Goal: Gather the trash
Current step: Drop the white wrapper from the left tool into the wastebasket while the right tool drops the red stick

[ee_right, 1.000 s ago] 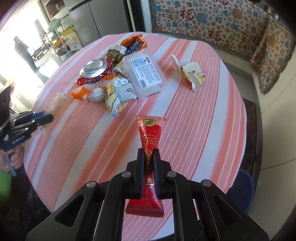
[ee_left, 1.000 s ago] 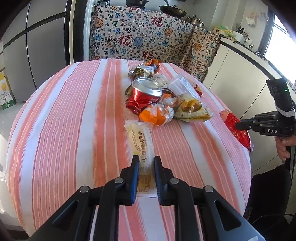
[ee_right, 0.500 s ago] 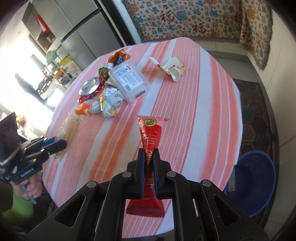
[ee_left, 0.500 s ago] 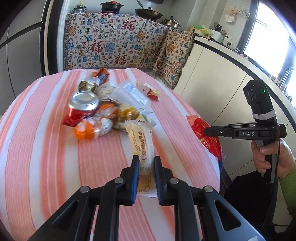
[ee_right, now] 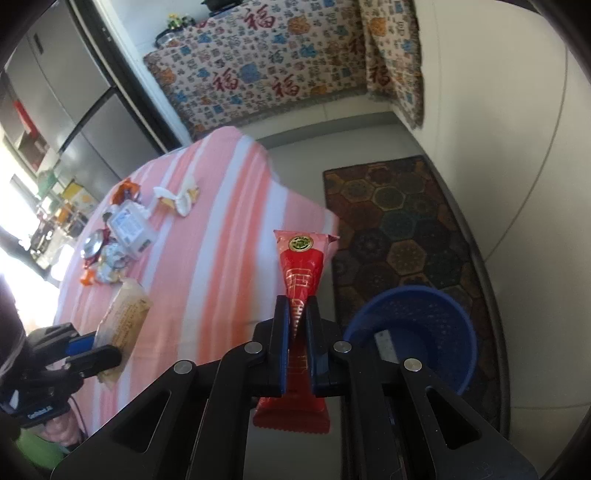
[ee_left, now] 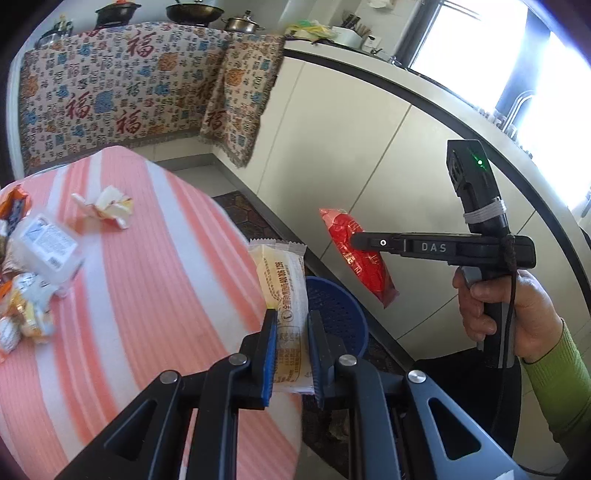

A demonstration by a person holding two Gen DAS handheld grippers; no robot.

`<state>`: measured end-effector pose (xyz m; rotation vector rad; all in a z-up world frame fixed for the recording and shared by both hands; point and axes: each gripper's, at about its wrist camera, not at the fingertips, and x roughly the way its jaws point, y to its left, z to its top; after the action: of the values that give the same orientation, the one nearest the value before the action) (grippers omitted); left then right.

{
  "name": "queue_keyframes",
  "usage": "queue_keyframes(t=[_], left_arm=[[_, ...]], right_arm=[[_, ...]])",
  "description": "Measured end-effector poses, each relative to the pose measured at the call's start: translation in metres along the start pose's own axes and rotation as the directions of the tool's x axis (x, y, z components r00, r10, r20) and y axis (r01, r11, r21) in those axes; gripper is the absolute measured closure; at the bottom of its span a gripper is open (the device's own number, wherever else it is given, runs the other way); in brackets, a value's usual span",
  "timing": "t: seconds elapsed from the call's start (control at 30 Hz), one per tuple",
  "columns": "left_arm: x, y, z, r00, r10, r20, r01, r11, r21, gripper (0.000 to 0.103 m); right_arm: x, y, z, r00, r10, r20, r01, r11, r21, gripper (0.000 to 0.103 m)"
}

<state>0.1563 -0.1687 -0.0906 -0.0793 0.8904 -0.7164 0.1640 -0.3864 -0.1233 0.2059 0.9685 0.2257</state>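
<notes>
The left gripper (ee_left: 291, 328) is clenched on a pale yellow wrapper (ee_left: 286, 291) that juts forward from between its fingers, just past the near edge of the striped table (ee_left: 155, 295); the right gripper (ee_right: 297, 317) pinches a red wrapper (ee_right: 301, 266) the same way; a blue basket (ee_right: 413, 332) sits on the floor just right of it; more litter (ee_right: 114, 240) lies far left on the table.

Behind the table (ee_left: 155, 295) with its pink-and-white striped cloth, a patterned fabric (ee_left: 122, 96) with red characters over a counter, pots (ee_left: 192, 13) lined up on top. Dark hexagon-patterned rug (ee_right: 399, 236) on the floor beside cream cabinets (ee_left: 369, 147) (bright window (ee_left: 517, 55) above). Grey fridge (ee_right: 62, 92) at far left.
</notes>
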Motion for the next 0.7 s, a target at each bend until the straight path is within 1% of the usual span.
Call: queue_keyframes(t=[0.17,0.3,0.53,0.7], left_arm=[[0.056,-0.035,0.016,0.997,-0.048,-0.056,0.049,0.999,0.014,0.087],[0.102,-0.052,0.021,0.992,-0.066,-0.108,0.065,0.998,-0.010,0.087],[0.167,-0.073,0.024,0.983,-0.057,-0.175,0.057,0.998,-0.002,0.087],[0.198,-0.085,0.021,0.977,-0.045,-0.208,0.049,0.999,0.011,0.086]], right_arm=[[0.004,-0.056,-0.008,0.996,-0.084,-0.008,0.085,0.995,0.057,0.095],[0.011,-0.095,-0.017,0.993,-0.114,-0.010,0.114,0.986,0.122,0.095],[0.024,-0.142,-0.039,0.998,-0.070,-0.007,0.069,0.962,0.263,0.096],[0.030,-0.157,-0.044,0.999,-0.052,-0.017,0.054,0.955,0.293,0.095]])
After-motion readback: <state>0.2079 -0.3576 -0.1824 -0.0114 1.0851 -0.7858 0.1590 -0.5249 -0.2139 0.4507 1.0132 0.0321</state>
